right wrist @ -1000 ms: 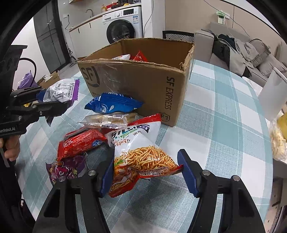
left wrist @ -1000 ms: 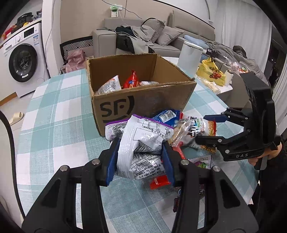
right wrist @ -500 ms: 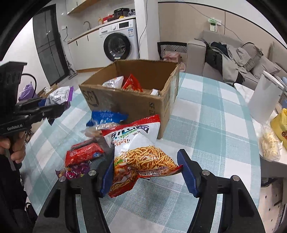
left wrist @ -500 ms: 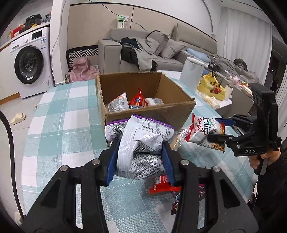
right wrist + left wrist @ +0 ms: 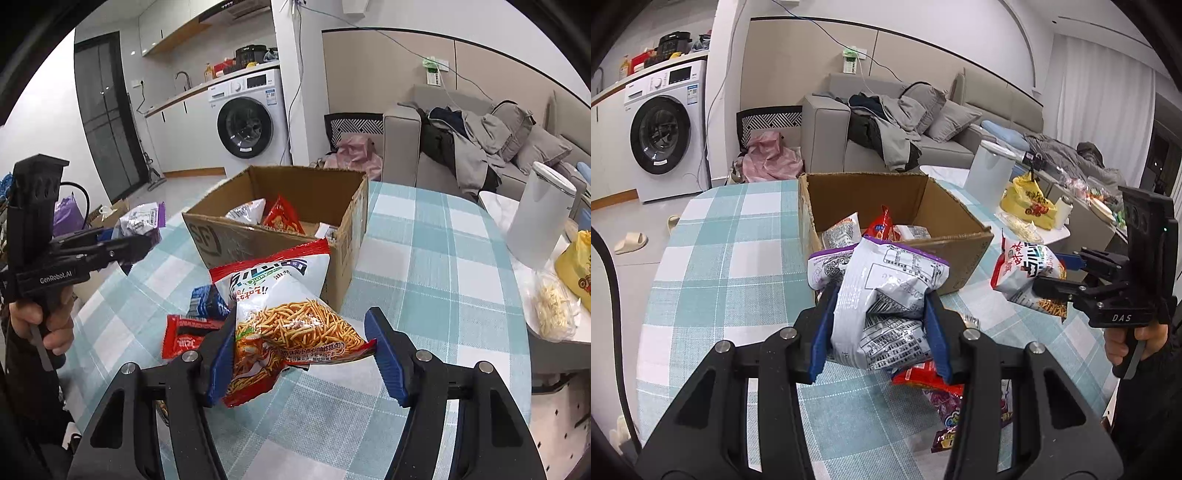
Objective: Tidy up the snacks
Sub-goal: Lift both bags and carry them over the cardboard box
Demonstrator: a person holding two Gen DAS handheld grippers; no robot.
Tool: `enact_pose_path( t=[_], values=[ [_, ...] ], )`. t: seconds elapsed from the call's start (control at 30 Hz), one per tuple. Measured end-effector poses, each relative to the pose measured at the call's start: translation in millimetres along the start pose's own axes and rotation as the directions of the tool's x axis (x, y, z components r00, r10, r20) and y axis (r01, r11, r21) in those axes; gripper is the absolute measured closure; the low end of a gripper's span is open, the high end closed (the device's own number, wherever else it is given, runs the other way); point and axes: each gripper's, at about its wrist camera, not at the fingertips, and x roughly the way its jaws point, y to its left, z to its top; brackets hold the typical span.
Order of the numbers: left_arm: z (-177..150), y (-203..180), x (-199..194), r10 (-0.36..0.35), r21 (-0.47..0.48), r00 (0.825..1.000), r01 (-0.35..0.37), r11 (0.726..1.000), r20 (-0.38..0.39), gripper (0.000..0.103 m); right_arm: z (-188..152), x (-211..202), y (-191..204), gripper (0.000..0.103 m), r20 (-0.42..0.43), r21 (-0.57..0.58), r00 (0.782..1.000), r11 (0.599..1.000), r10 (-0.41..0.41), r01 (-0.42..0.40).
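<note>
in the left wrist view the left gripper (image 5: 881, 328) has its jaws closed on a silver and purple snack bag (image 5: 886, 295), pinched across the crumpled middle and held up above the counter (image 5: 720, 277), just short of the open cardboard box (image 5: 886, 218). the bag looks light, puffy and slick, so a grip across the body, as here, should hold better than one on a sealed edge, though a hard squeeze could crush what is inside. this view alone shows how the right gripper (image 5: 1067, 275) sits side-on, clamping the noodle snack bag (image 5: 1027, 273) near one end, with a red packet (image 5: 923, 378) and a purple packet (image 5: 951, 413) lying low on the counter. in the right wrist view the jaws stand fairly wide, yet the noodle snack bag (image 5: 291, 325) spans them and hangs in the air, the left pad pressing its side and the right corner reaching the other pad; it looks soft and brittle-filled. only here do the box's near wall, the blue packet (image 5: 207, 302) and the red wrapper (image 5: 184, 336) beside it, and the left gripper (image 5: 122, 245) from the side show.
</note>
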Motion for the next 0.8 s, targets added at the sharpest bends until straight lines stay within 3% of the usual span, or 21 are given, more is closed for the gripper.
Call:
enact_pose_path(
  t=[0.37,0.8],
  values=[
    [5.4,-2.0,-9.4,0.027,-0.02,0.998,-0.026,0.999,0.064,0.061,7.6,-12.1,3.7,0.036,0.097,0.051,0.995,0.998,0.023,-0.028],
    [23.1,-11.1,-0.7,0.053,-0.027,0.994,-0.051,0.998,0.091,0.061,22.2,-14.5,-0.7,0.036,0.171,0.163,0.985,0.986,-0.006,-0.022]
  ],
)
